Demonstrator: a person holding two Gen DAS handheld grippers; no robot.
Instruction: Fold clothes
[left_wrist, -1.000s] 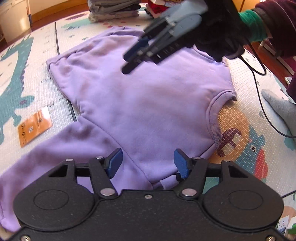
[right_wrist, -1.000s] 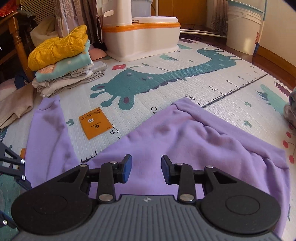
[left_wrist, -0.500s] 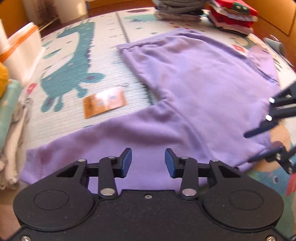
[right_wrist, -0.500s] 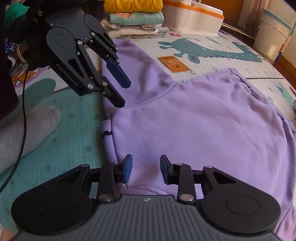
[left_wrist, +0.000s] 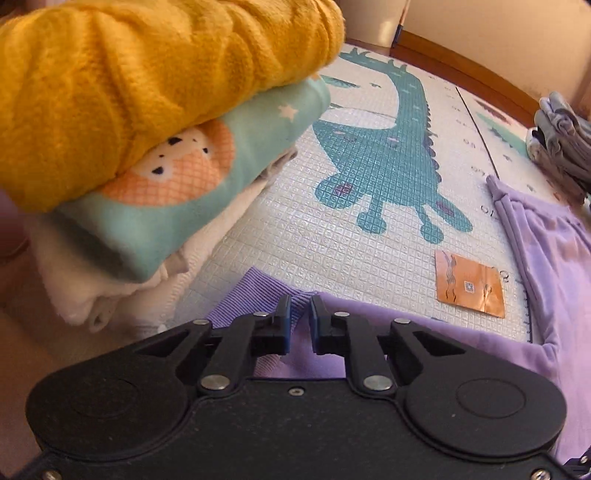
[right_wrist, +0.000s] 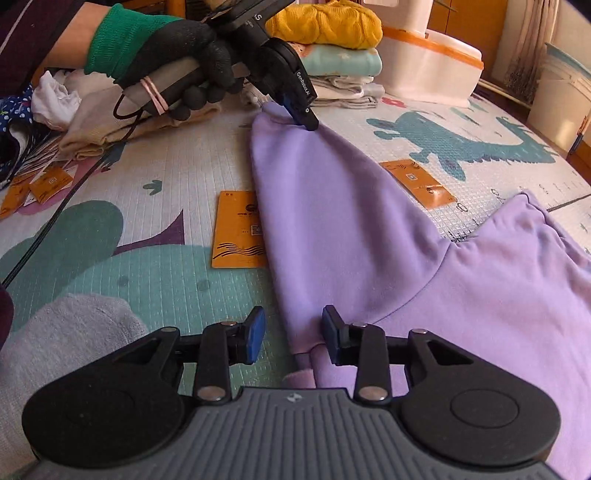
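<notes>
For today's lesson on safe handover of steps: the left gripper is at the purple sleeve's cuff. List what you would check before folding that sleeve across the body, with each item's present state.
1. Left gripper pinches the cuff: ok, fingers nearly shut with ribbed fabric between them.
2. Right gripper holds the sweatshirt: not ok, jaws open, only straddling the fabric near the shoulder.
3. Sleeve lies straight and flat: ok.
4. Orange card free of the sleeve: not ok, its edge lies under the fabric.
5. Folded stack is apart from the cuff: cannot tell, very close.
</notes>
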